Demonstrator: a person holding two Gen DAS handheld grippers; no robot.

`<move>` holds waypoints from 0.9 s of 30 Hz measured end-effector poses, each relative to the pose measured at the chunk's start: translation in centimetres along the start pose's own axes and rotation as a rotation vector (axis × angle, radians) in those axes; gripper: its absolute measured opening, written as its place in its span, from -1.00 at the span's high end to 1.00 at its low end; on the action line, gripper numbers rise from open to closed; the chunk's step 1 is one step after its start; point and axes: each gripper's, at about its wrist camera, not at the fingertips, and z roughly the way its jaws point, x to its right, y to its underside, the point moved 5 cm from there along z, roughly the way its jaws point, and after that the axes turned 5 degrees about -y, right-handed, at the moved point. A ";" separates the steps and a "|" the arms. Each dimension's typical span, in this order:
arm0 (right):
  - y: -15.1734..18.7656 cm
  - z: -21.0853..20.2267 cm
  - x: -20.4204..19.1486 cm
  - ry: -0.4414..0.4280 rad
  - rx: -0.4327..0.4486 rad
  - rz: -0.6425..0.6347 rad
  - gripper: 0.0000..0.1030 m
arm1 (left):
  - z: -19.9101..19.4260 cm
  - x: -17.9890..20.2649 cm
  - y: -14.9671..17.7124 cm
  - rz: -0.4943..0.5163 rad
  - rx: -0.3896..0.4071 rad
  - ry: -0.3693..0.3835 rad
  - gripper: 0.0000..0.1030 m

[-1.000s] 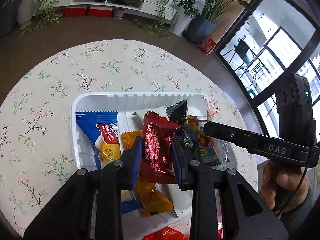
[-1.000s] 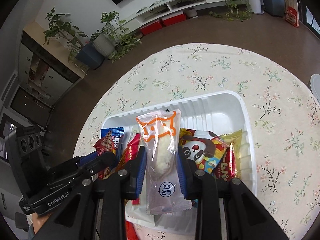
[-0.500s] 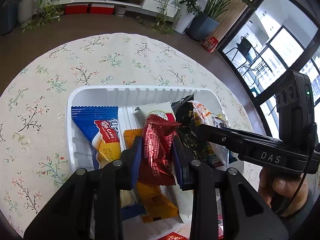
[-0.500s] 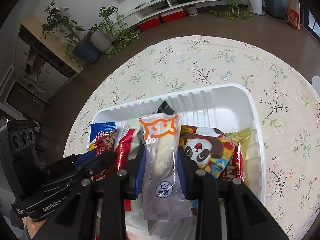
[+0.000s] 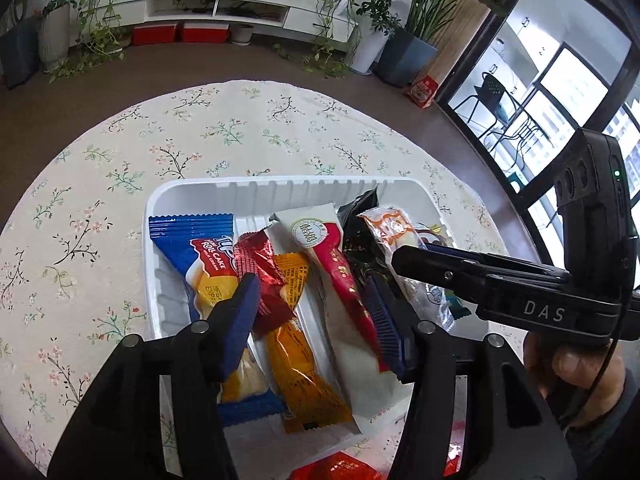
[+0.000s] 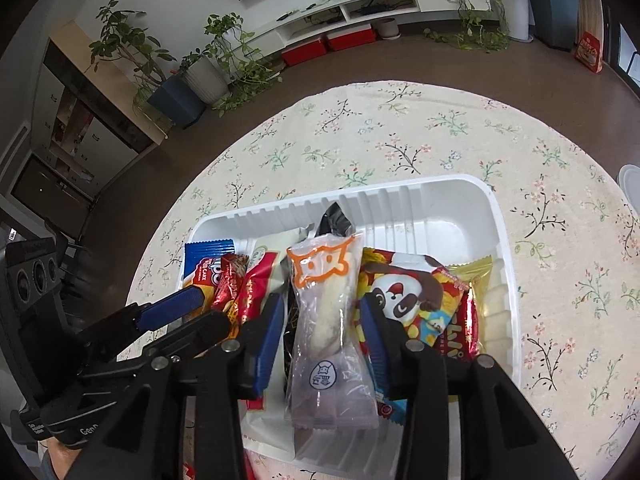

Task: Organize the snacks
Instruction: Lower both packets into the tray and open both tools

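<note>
A white tray [image 5: 280, 190] on the flowered table holds several snack packets. My left gripper [image 5: 314, 312] is open over the tray; a dark red packet [image 5: 260, 276] lies released by its left finger, on a blue roll-cake packet [image 5: 192, 248] and an orange packet [image 5: 300, 360]. My right gripper [image 6: 320, 334] is open around a clear packet with an orange cat face [image 6: 324, 320], which lies on the pile in the tray [image 6: 452, 216]. It also shows in the left wrist view [image 5: 396, 244]. A panda packet [image 6: 412, 292] lies to its right.
A red and white packet [image 5: 340, 276] and a black one [image 5: 360, 212] lie mid-tray. A gold packet [image 6: 478, 280] lies at the tray's right side. Red packets [image 5: 340, 468] sit on the table near the front edge. A white object [image 6: 630, 180] is at the far right.
Both grippers have opened. The left let go of the dark red packet, which dropped left onto the tray. The right let go of the clear cat packet, now resting on the pile.
</note>
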 end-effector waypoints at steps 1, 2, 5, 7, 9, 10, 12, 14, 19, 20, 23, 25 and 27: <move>0.1 -0.2 0.0 0.000 0.003 0.000 0.12 | -0.3 0.1 0.1 0.002 0.003 0.001 -0.08; 0.1 -0.3 -0.1 -0.001 0.005 -0.001 0.10 | -0.6 0.3 0.2 0.005 0.007 0.003 -0.12; 0.4 -1.0 -0.5 -0.004 0.014 -0.008 0.08 | -1.6 0.7 0.6 0.015 0.017 0.006 -0.14; 0.6 -1.6 -0.7 -0.005 0.026 -0.013 -0.02 | -2.4 0.9 0.8 0.015 0.033 0.007 -0.27; 0.9 -2.4 -0.9 -0.014 0.038 -0.011 -0.17 | -3.6 1.0 1.0 0.017 0.049 0.007 -0.37; 1.1 -2.8 -1.0 -0.020 0.043 -0.012 -0.18 | -4.2 1.1 1.1 0.019 0.056 0.010 -0.42; 1.6 -4.1 -1.3 -0.035 0.064 -0.021 -0.25 | -5.7 1.2 1.4 0.023 0.075 0.009 -0.65; 2.3 -5.3 -1.6 -0.049 0.079 -0.031 -0.31 | -7.4 1.1 2.0 0.018 0.091 0.002 -0.85; 6.6 -8.0 -2.8 -0.079 0.073 -0.121 -0.42 | -11.3 0.2 5.9 -0.003 0.127 -0.017 -0.96; 7.3 -8.2 -2.9 -0.083 0.065 -0.136 -0.42 | -11.8 -0.1 7.0 -0.011 0.129 -0.022 -0.97; 10.3 -9.0 -3.6 -0.091 0.044 -0.180 -0.42 | -13.0 -0.9 10.4 -0.043 0.127 -0.050 -0.97; 12.4 -9.4 -4.2 -0.089 0.033 -0.215 -0.42 | -13.9 -1.4 12.8 -0.060 0.138 -0.055 -0.97; 14.1 -9.6 -4.6 -0.084 0.022 -0.233 -0.42 | -14.6 -1.6 14.9 -0.064 0.144 -0.071 -0.99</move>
